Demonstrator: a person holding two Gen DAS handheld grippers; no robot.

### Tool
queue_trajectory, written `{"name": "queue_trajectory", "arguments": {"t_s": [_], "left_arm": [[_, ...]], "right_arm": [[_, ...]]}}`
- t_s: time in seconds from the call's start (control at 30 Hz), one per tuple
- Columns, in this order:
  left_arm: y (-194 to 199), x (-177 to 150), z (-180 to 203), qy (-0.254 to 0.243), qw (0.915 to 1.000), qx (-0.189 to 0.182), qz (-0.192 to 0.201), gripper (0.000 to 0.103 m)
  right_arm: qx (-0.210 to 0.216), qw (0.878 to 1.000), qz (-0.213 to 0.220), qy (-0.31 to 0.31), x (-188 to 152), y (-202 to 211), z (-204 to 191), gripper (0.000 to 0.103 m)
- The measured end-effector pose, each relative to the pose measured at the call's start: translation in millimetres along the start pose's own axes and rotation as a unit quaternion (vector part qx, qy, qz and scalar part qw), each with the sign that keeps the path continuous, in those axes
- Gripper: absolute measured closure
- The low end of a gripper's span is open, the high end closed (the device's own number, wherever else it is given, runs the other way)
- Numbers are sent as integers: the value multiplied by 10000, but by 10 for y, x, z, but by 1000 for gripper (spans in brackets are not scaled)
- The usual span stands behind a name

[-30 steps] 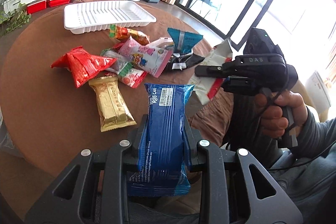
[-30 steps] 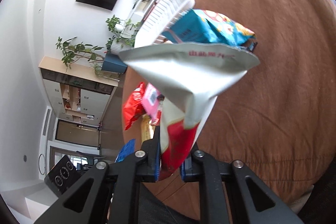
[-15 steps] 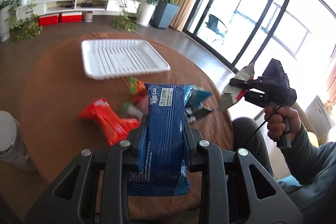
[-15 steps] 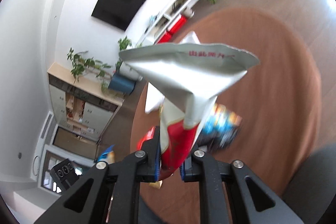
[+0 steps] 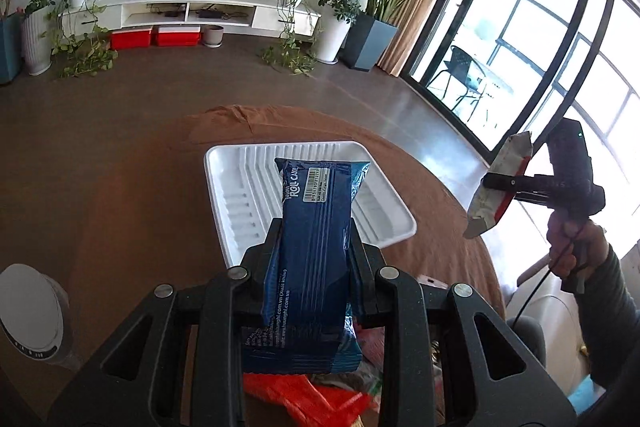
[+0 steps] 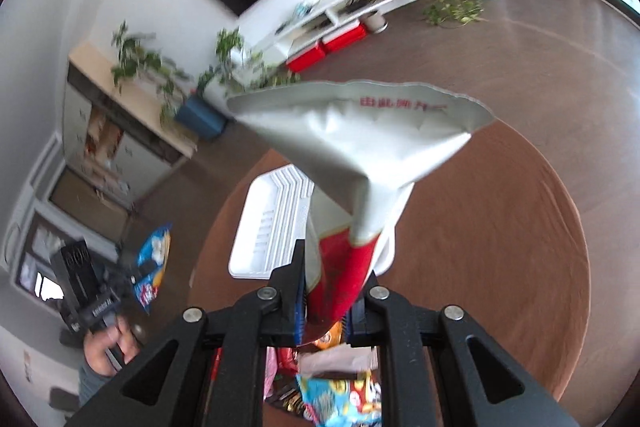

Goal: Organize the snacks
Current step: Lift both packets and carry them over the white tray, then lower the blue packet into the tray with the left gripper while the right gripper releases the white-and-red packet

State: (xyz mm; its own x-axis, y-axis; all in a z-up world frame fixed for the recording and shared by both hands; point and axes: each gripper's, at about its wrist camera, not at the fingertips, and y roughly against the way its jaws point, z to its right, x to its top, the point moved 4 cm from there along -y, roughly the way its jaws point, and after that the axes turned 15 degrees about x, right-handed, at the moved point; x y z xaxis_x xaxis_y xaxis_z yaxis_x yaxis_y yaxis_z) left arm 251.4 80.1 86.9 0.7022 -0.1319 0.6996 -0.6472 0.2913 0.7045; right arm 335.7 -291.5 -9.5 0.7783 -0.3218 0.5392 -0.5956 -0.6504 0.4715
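- Left wrist view: the blue roll cake pack (image 5: pixel 316 239) looks light and soft, so it is best pinched gently across its middle.
- Its long side points away from the camera, toward the white tray (image 5: pixel 240 195) near the table's far edge.
- The left gripper (image 5: pixel 314 259) is nearly closed, squeezing the pack above the table (image 5: pixel 120 195).
- The right gripper (image 6: pixel 332 299) is pinched tight on a crinkly silver and red bag (image 6: pixel 360 147), which stands up from it.

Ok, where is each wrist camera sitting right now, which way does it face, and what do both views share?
Left wrist: on the left gripper, looking down over its blue roll cake packet at the white tray; right hand shows.
Right wrist: on the right gripper, looking past its silver and red packet; left hand shows.
Shared: tray, brown table, TV wall.
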Motion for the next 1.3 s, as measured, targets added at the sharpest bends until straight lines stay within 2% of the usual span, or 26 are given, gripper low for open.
{"name": "queue_trajectory", "arguments": {"t_s": [0.1, 0.23, 0.43, 0.53, 0.6, 0.67, 0.97, 1.3], "left_arm": [[-372, 232, 56, -114, 9996, 121, -212, 78], [-891, 358, 106, -55, 9986, 127, -509, 78], [-1481, 192, 201, -31, 9955, 189, -924, 78], [-1745, 86, 121, 63, 9935, 275, -1107, 78], [-1836, 5, 44, 176, 9918, 315, -1227, 78], [-1898, -91, -7, 185, 9898, 378, -1362, 78], [-1898, -281, -8, 145, 9893, 446, -1379, 77], [-1891, -319, 101, 135, 9887, 609, -1365, 75]], "right_arm": [[-227, 9982, -503, 237, 217, -386, 8, 88], [-485, 9928, -1037, 351, 419, -806, 76, 88], [-823, 9801, -1766, 370, 607, -1377, 297, 88], [-1038, 9727, -2026, 446, 535, -1533, 388, 88], [-1124, 9700, -2111, 445, 555, -1626, 483, 88], [-1172, 9685, -2150, 463, 421, -1674, 472, 88], [-1428, 9605, -2344, 455, 288, -1822, 568, 88], [-1407, 9640, -2222, 391, 277, -1777, 600, 88]]}}
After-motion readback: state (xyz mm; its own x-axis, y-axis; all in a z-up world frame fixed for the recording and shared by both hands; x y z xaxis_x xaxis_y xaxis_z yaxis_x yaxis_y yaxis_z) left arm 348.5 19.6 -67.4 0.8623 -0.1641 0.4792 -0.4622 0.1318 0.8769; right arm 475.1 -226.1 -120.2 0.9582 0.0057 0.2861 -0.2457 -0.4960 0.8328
